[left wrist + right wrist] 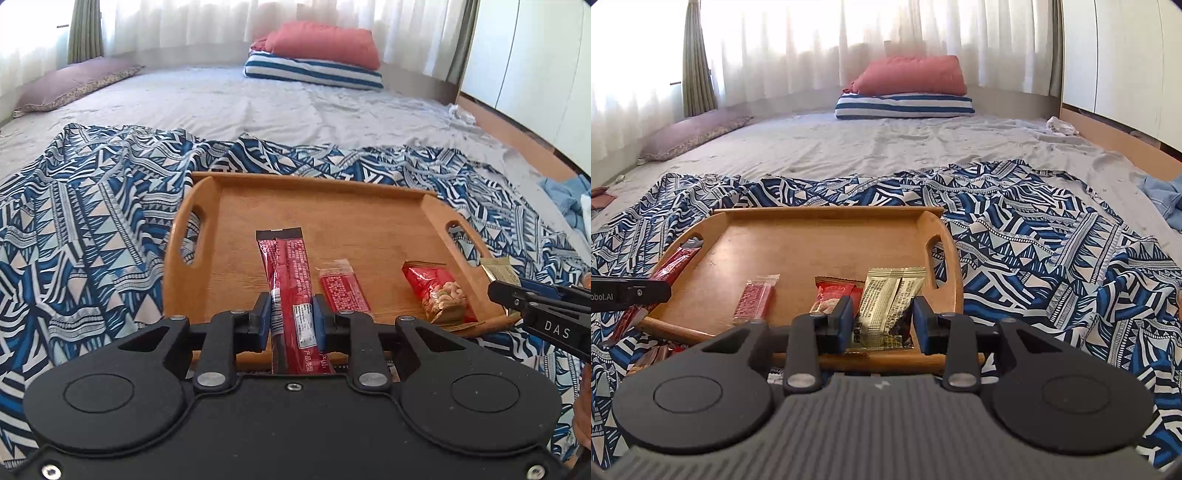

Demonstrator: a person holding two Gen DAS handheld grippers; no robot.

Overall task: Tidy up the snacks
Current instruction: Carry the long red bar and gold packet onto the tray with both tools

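While both wrist views look across a bed (pixel 295 103) spread with a blue and white patterned cloth (pixel 92 229), a wooden tray (pixel 351 218) with cut-out handles sits on that cloth at the centre of each frame. At the lower centre of the left view, the left tool (pixel 291 317) is clamped narrowly on a long red snack stick (pixel 291 280), whose top end reaches up over the tray's floor. At the lower centre of the right view, the right tool (pixel 882 321) grips a gold foil snack packet (pixel 886 295) by its sides, held over the tray's near edge. Inside the tray lie a small red wrapped bar (pixel 343 291) and, to its right, a red bag of nuts (pixel 439 291) (its lower end is clear and shows the nuts). More wrapped snacks (pixel 653 354) lie on the cloth at the lower left of the right view. At the top centre, a red pillow (pixel 912 75) rests on a striped pillow (pixel 905 105).
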